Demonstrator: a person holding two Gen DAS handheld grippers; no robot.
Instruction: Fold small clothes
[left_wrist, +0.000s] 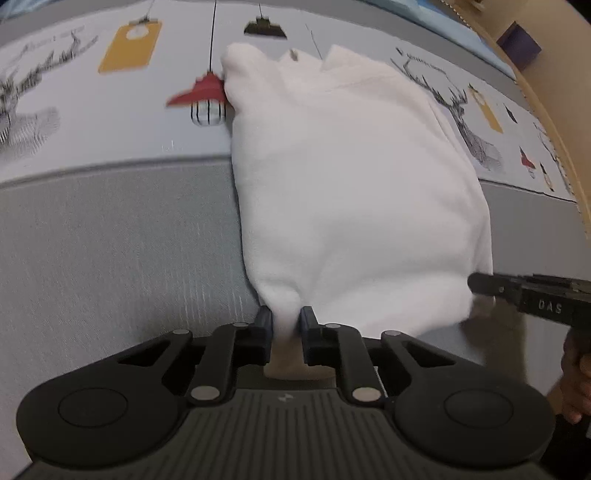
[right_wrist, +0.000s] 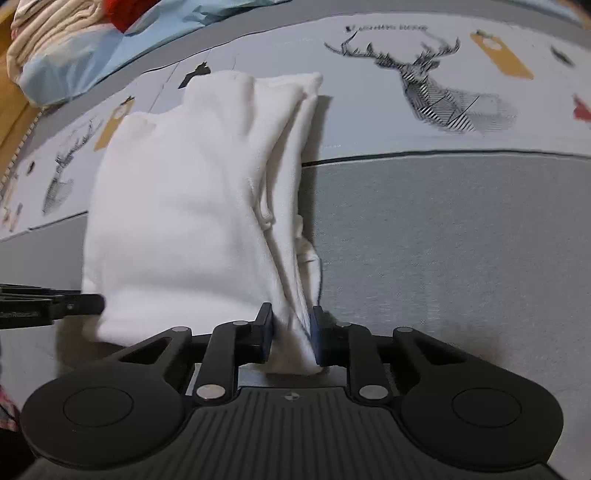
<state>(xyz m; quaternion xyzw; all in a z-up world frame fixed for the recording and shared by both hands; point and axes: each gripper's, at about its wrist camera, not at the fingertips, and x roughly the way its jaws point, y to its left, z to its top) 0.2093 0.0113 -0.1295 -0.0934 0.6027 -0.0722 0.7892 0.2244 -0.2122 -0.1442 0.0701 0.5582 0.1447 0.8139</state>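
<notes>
A white fleecy garment (left_wrist: 351, 177) lies part-folded on a grey and white printed cloth. My left gripper (left_wrist: 286, 321) is shut on its near left corner, with white fabric bunched between the blue pads. In the right wrist view the same white garment (right_wrist: 184, 206) shows layered folded edges along its right side. My right gripper (right_wrist: 291, 325) is shut on the near right corner of those layers. Each gripper's black fingers appear from the side in the other view, the right fingers (left_wrist: 491, 286) and the left fingers (right_wrist: 77, 304), both at the near hem.
The printed cloth (right_wrist: 424, 240) has deer, lamps and yellow tags on it. A pile of clothes and light blue fabric (right_wrist: 66, 48) lies at the back left in the right wrist view. A tan wooden edge (left_wrist: 546, 103) runs along the right. A hand (left_wrist: 576, 384) shows at the lower right.
</notes>
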